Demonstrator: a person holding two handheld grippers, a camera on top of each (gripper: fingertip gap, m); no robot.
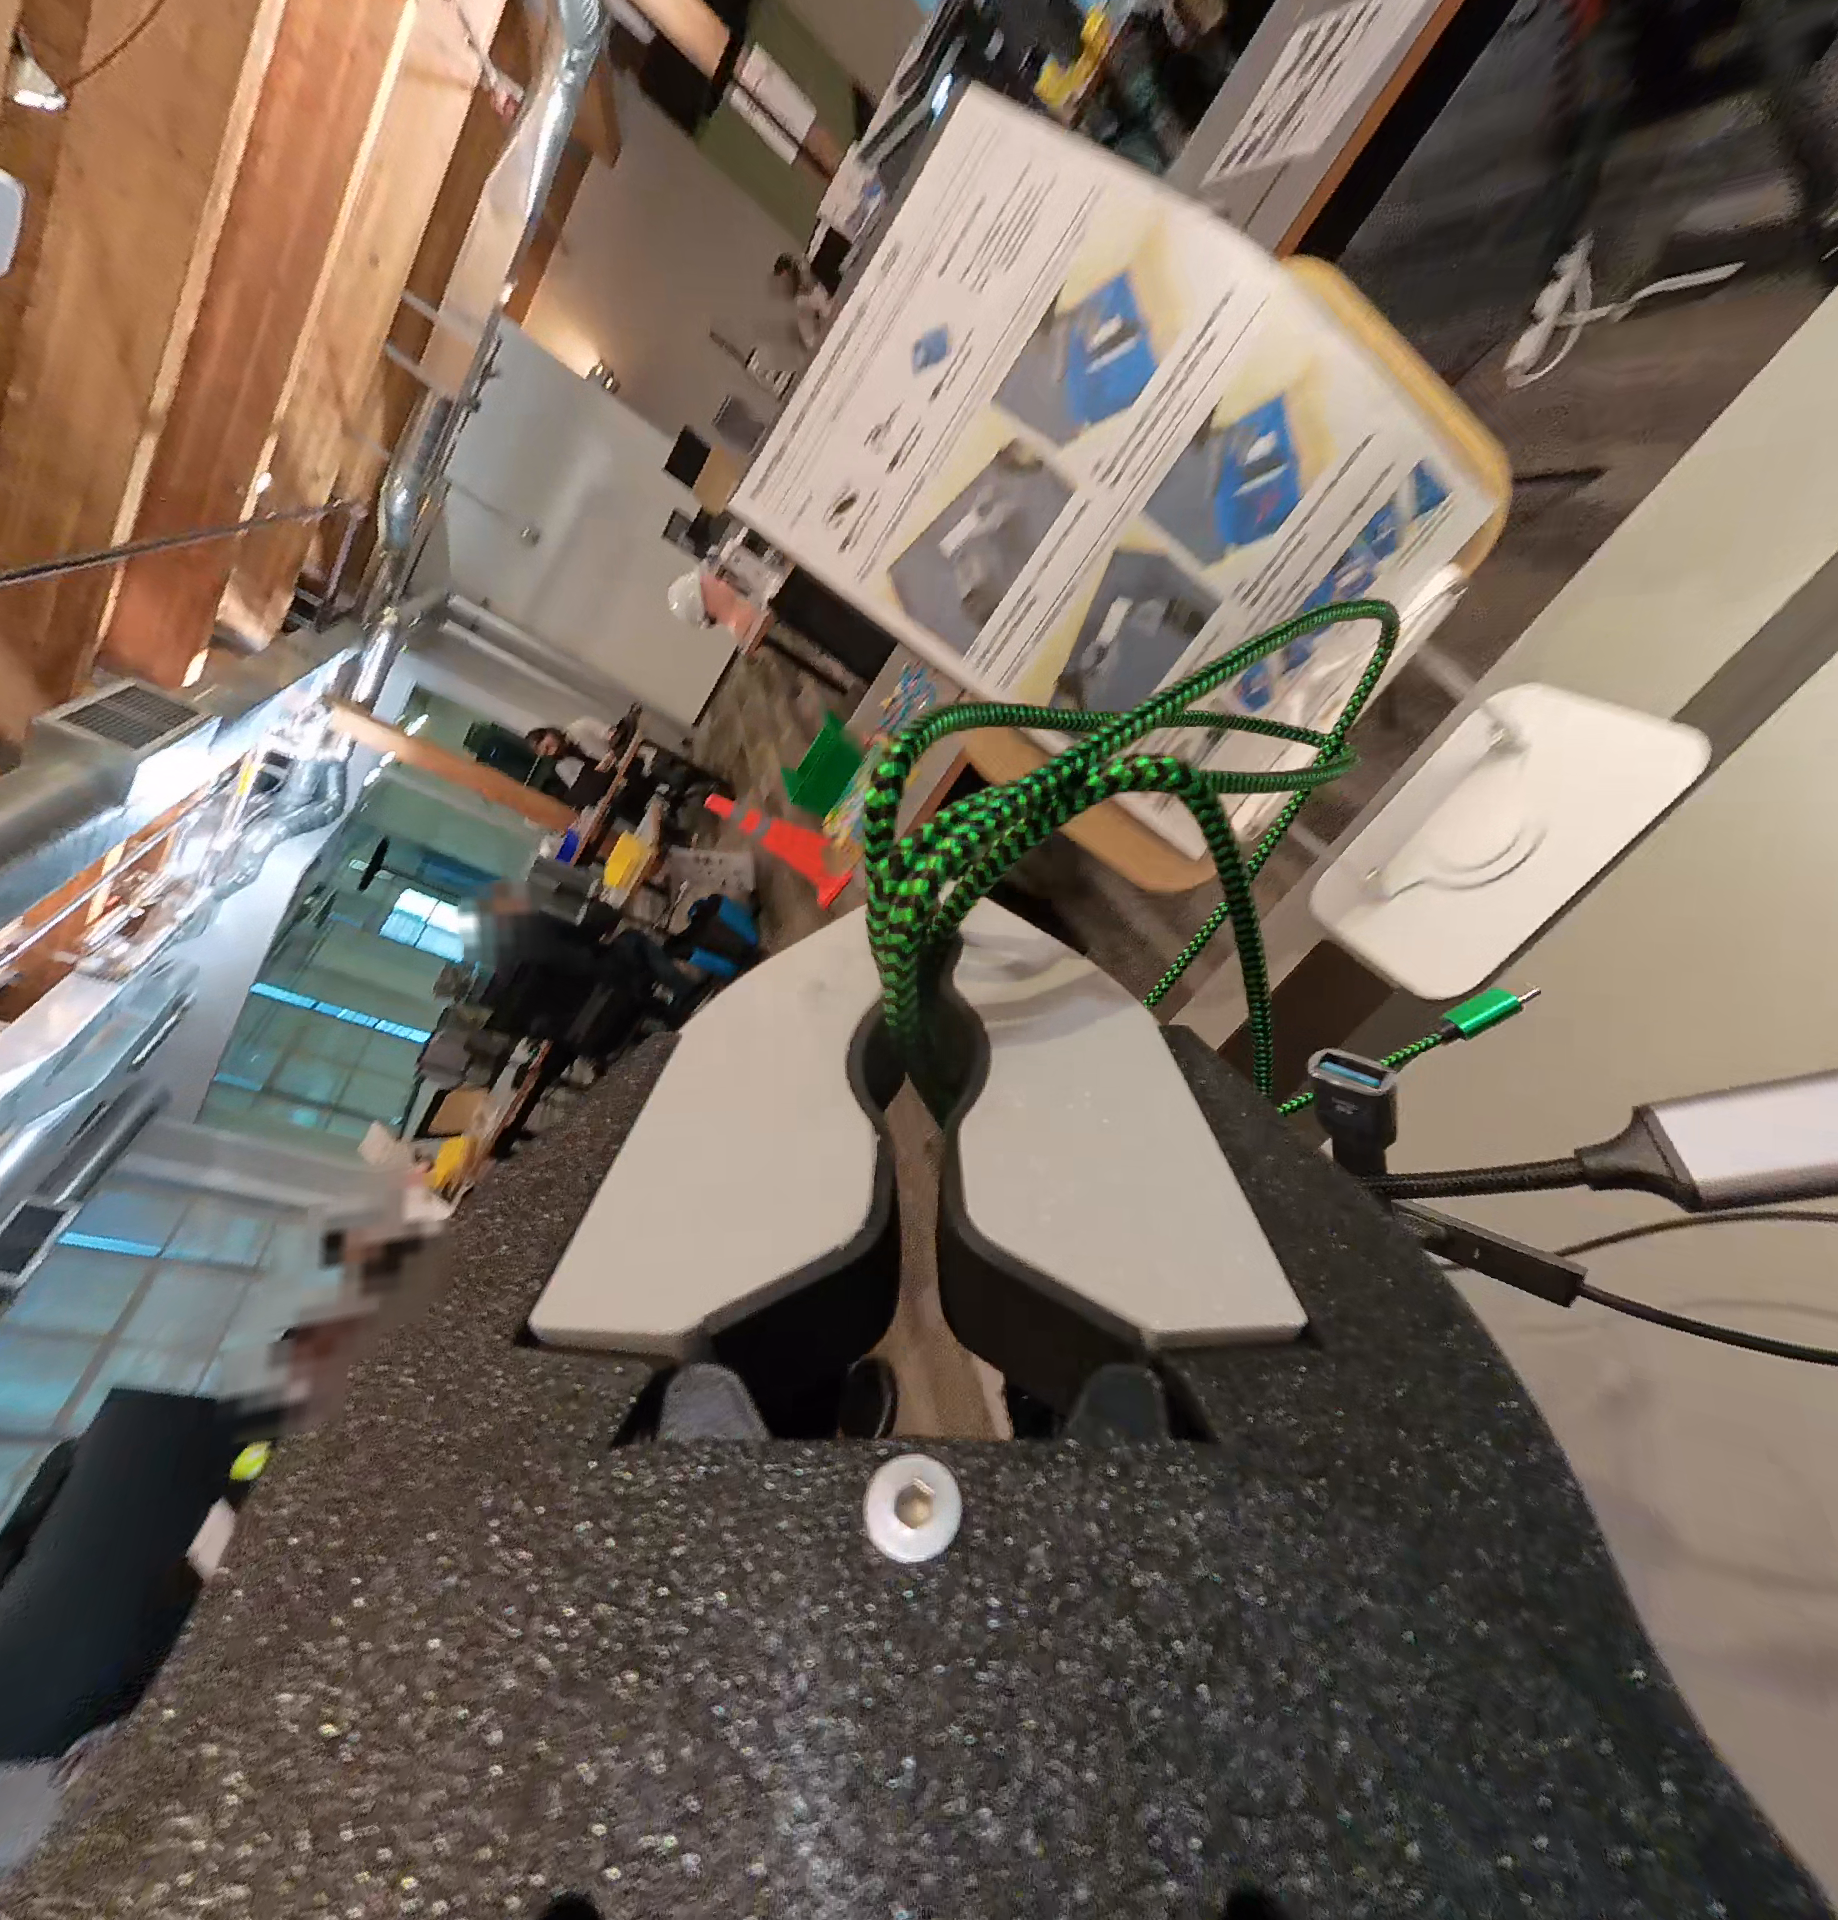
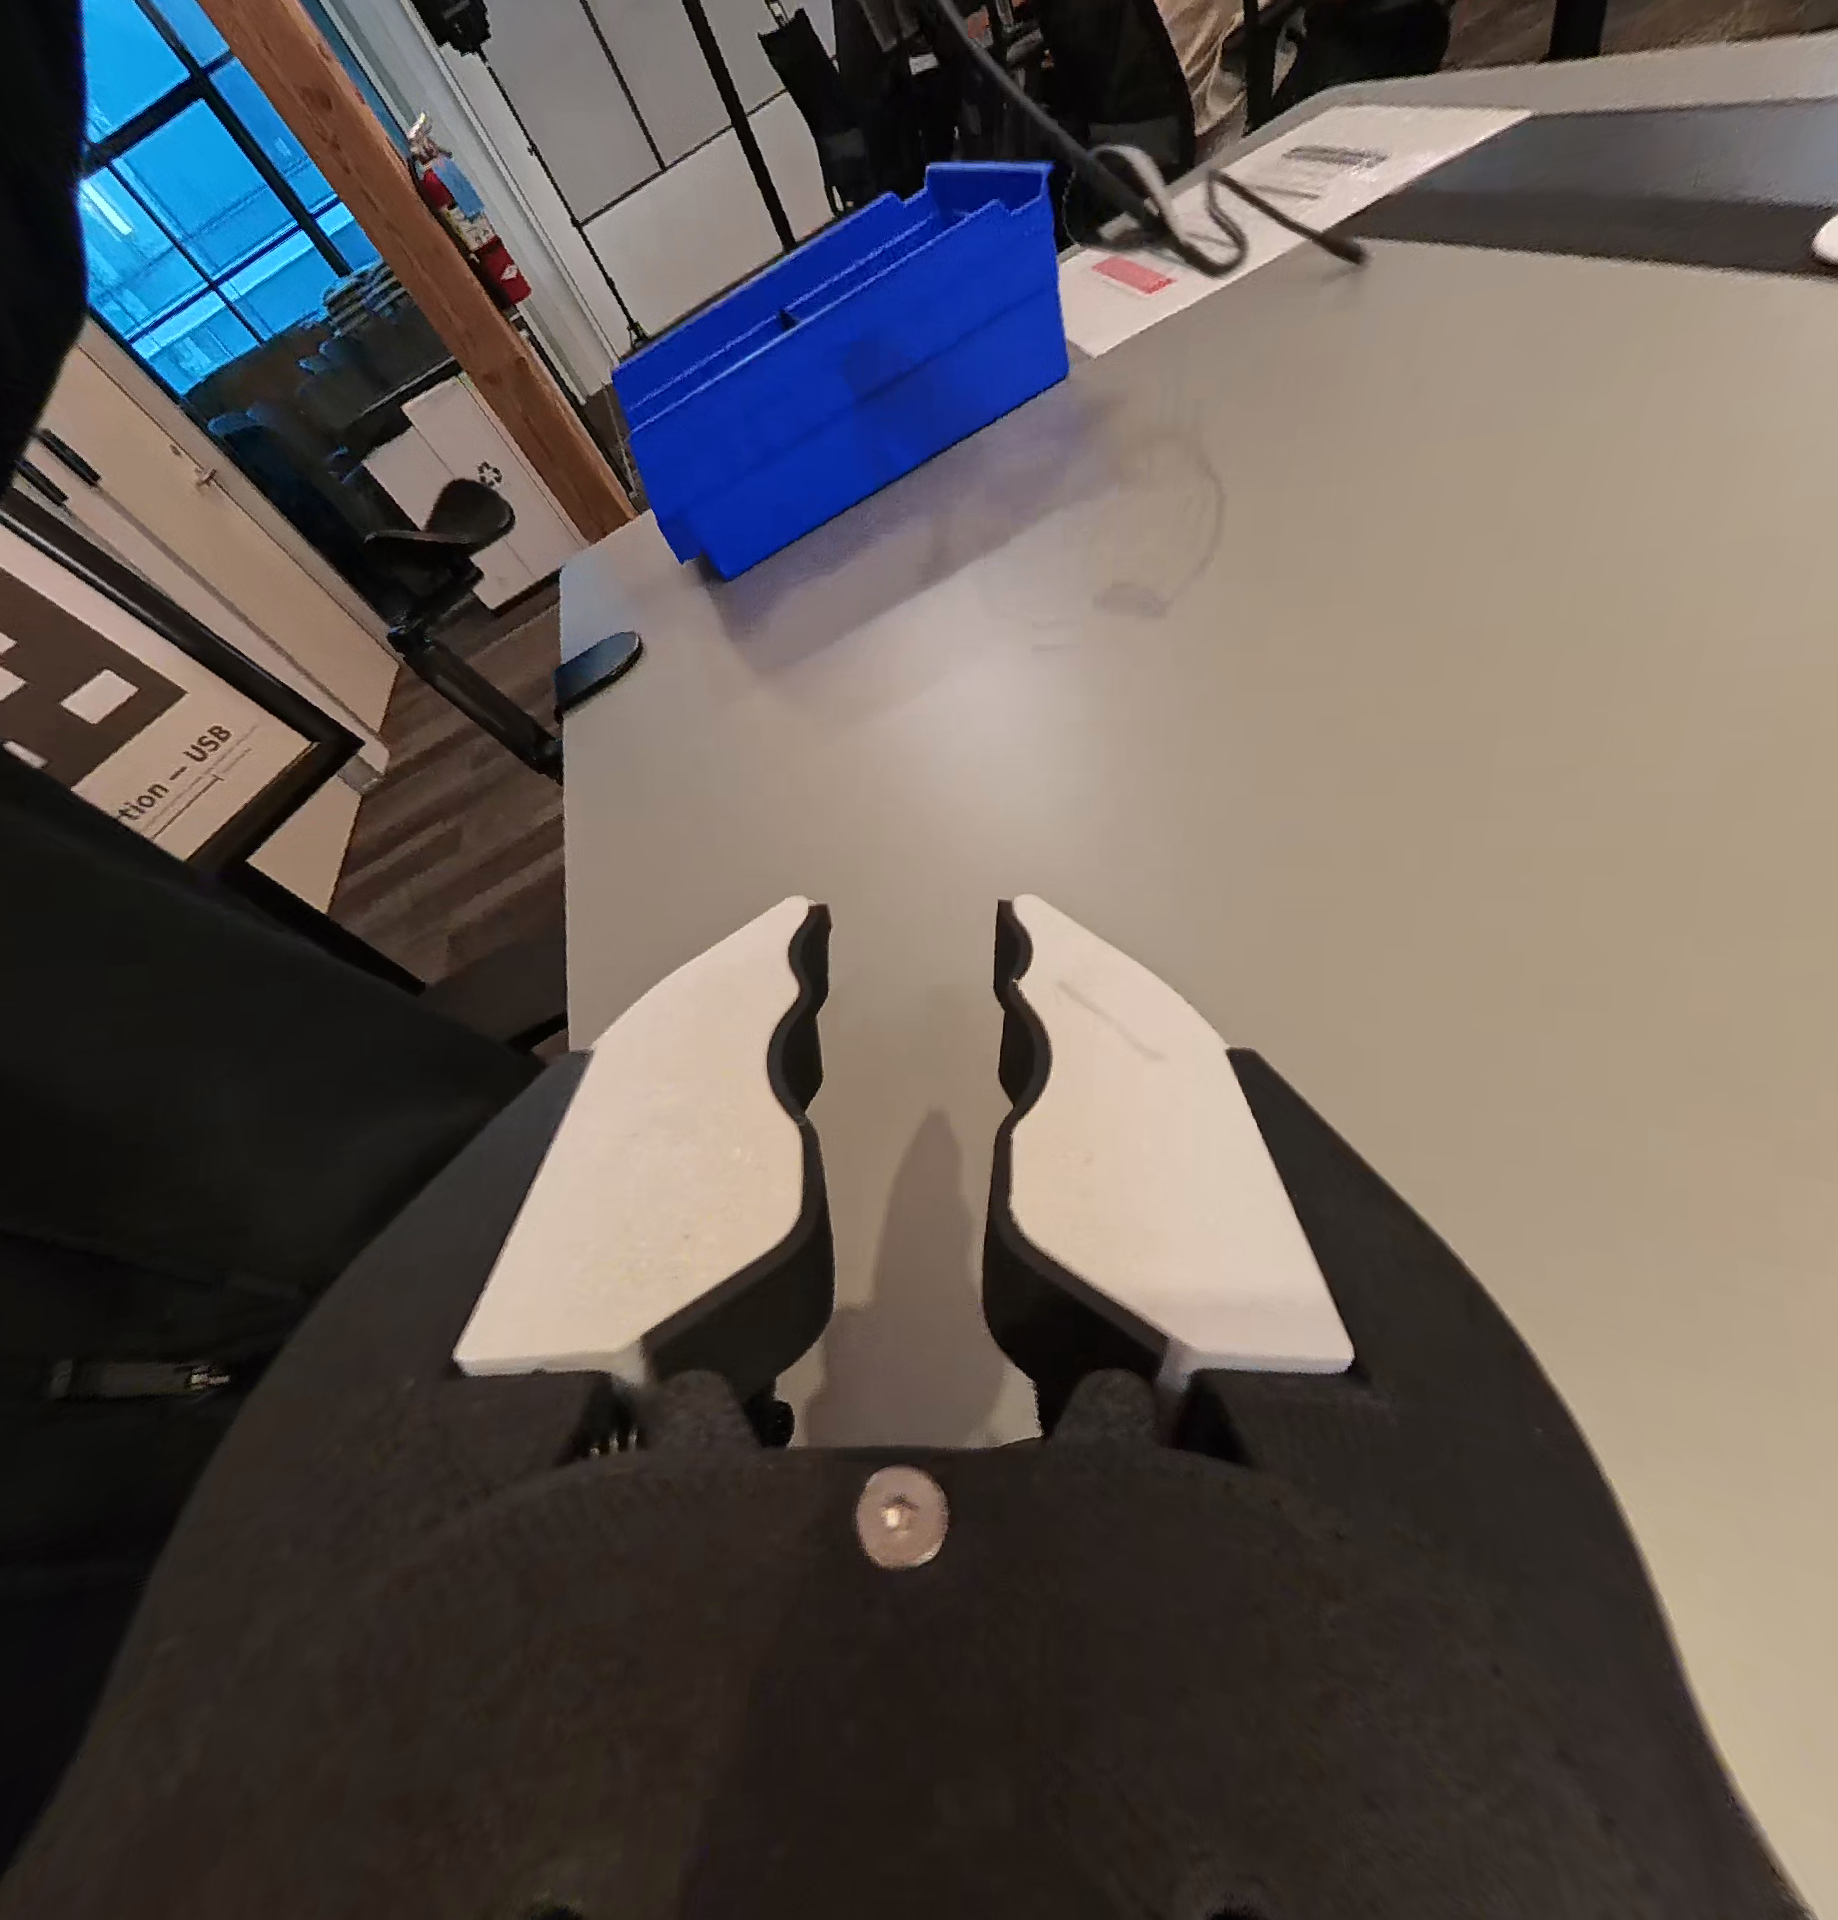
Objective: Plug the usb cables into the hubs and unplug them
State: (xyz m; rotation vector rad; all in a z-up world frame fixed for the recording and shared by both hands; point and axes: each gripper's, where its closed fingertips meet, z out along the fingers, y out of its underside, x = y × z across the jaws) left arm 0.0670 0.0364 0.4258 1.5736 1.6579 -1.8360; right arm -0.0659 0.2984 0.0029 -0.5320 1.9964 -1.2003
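In the left wrist view my left gripper (image 1: 920,987) is shut on a bundle of green-and-black braided USB cable (image 1: 1008,810), lifted and rolled sideways. The cable loops out beyond the fingers, and its green plug end (image 1: 1486,1010) hangs at the right. A silver hub (image 1: 1767,1132) with black leads and a black USB adapter (image 1: 1351,1101) lie on the grey table at the right edge. In the right wrist view my right gripper (image 2: 913,935) is open and empty, low over the grey table (image 2: 1310,727).
A blue plastic bin (image 2: 842,374) stands at the table's far left corner. A dark cable (image 2: 1185,223) and paper sheets lie at the far edge. In the left view a board with instruction sheets (image 1: 1102,416) and a white stand base (image 1: 1507,831) lie behind the cable. Some 50 cm of space lies between my two pairs of fingers.
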